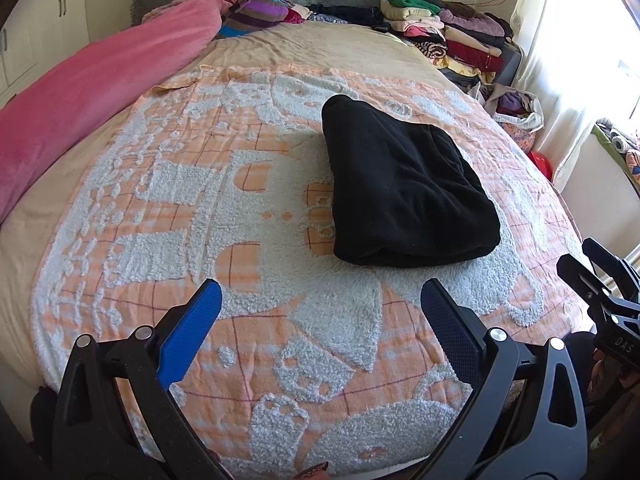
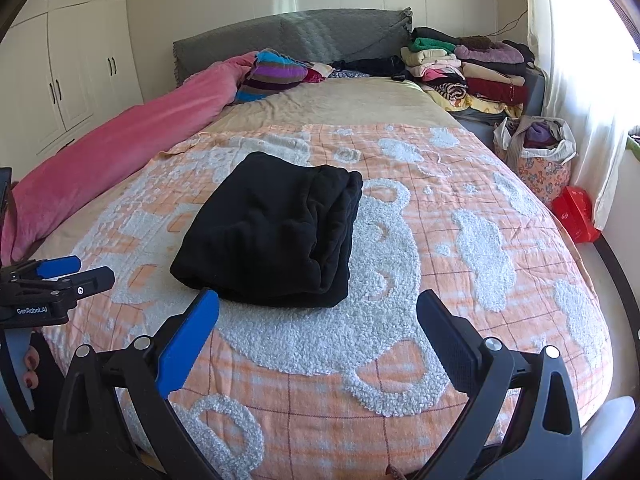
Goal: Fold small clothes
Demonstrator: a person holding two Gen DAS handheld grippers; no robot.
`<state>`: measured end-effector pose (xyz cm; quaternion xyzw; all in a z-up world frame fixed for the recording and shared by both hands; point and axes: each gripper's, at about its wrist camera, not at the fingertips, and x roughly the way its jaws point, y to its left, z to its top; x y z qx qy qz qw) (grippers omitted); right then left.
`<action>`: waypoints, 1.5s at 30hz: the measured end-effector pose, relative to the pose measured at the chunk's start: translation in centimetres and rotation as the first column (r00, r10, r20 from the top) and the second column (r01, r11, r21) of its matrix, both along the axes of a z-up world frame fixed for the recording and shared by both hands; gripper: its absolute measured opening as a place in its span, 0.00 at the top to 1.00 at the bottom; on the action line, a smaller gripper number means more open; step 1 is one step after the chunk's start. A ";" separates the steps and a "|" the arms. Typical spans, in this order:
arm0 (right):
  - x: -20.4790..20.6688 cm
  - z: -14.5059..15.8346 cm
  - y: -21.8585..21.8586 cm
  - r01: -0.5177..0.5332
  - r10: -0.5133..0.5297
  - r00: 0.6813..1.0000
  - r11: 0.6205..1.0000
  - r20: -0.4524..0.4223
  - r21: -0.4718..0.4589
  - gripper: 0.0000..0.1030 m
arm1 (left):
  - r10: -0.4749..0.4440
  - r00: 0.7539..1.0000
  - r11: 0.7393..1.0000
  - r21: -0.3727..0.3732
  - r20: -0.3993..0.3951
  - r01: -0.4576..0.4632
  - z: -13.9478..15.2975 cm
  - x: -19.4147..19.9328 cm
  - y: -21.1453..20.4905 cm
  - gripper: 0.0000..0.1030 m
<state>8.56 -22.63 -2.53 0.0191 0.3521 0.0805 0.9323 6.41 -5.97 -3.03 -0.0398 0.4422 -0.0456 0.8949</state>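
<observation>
Bright daylight enters at the right of both frames, blowing out the white curtain (image 2: 580, 80); focus is sharp, fisheye bending curves the bed (image 1: 120, 184) edges.

Bed (image 2: 360, 100): carries everything.
Orange-white blanket (image 2: 440, 280): lower frame.
Folded black garment (image 2: 276, 232): centre.
Pink duvet (image 2: 120, 160): left.
Clothes stacks (image 2: 468, 68): upper right.
</observation>
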 end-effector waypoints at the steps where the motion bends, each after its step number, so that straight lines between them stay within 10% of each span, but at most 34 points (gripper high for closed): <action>1: 0.0 0.0 0.0 -0.001 0.001 1.000 1.000 0.001 0.002 0.04 | 0.003 1.000 1.000 0.002 -0.001 -0.003 0.0 0.0 0.0 0.09; 45: -0.2 -0.2 -0.4 0.004 -0.004 1.000 1.000 -0.022 -0.006 0.04 | 0.018 1.000 0.999 0.048 0.001 -0.018 0.8 -0.1 -0.3 0.09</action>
